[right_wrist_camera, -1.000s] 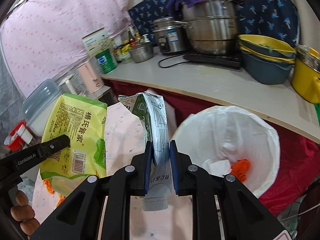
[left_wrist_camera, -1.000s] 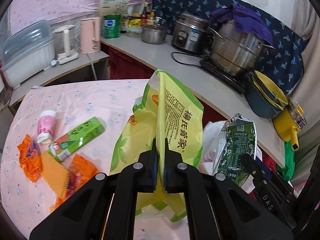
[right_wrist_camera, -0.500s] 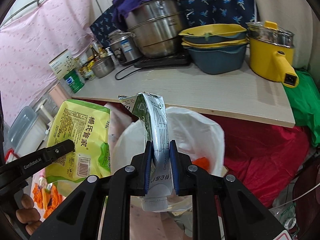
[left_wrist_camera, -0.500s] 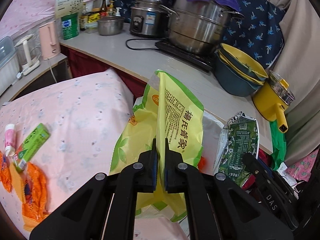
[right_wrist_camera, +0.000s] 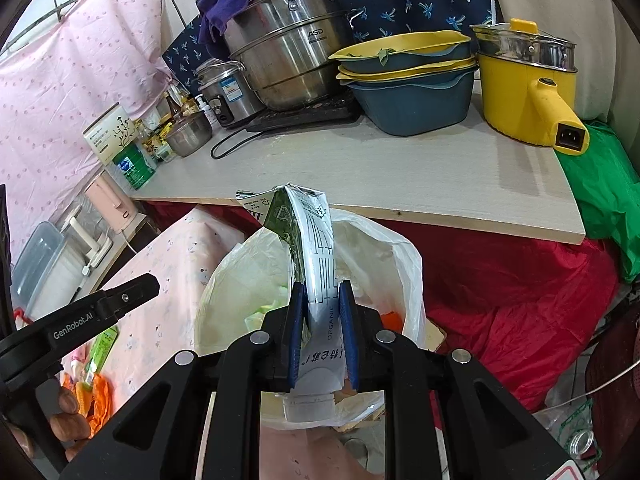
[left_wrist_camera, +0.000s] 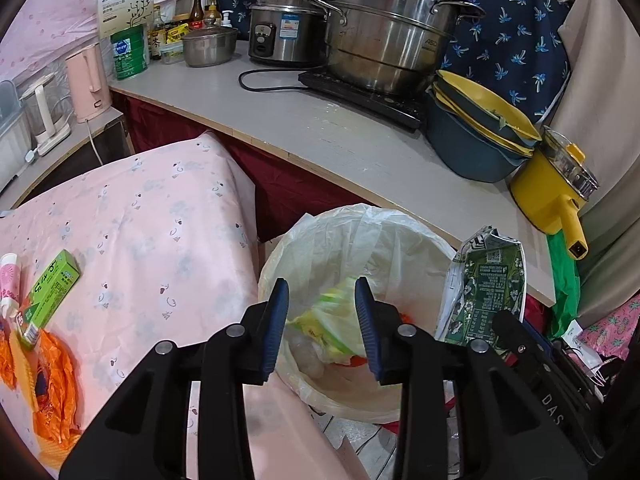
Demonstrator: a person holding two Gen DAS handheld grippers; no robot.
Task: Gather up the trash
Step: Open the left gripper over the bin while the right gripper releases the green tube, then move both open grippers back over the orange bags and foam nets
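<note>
1. Left gripper point(left_wrist_camera: 322, 324): spread wide, holding nothing, poised over the mouth of the trash bin point(left_wrist_camera: 416, 240).
2. Right gripper point(right_wrist_camera: 319, 334): pressed onto the lower part of a green-and-white carton point(right_wrist_camera: 310, 248), carton upright, torn top pointing up, cap end hanging below the jaws. Positioned over the near rim of the bin.
3. Between the left fingers, inside the white liner: yellow-green snack bag point(left_wrist_camera: 332, 320), blurred, apparently falling or just settling on the contents. Orange scrap visible beneath it.
4. Step in hand, by judgement: dropping collected pieces into the bin; left load gone in, right load not yet released.
5. Next move likely calls for: carton carried a little further over the centre of the liner, then jaws parted so it drops clear of the rim. Tall carton, could catch on the liner edge if let go too near it.
6. Left of the bin, on the pink tablecloth point(left_wrist_camera: 160, 220): trash remaining: green box point(left_wrist_camera: 50, 294), orange wrappers point(left_wrist_camera: 54, 392), small pink-and-white tube point(left_wrist_camera: 8, 280) at the frame edge. More trips needed.
7. Further back: grey counter point(left_wrist_camera: 340, 136) with steel pots, stacked blue and yellow basins, yellow electric pot. Not trash, not involved.
</note>
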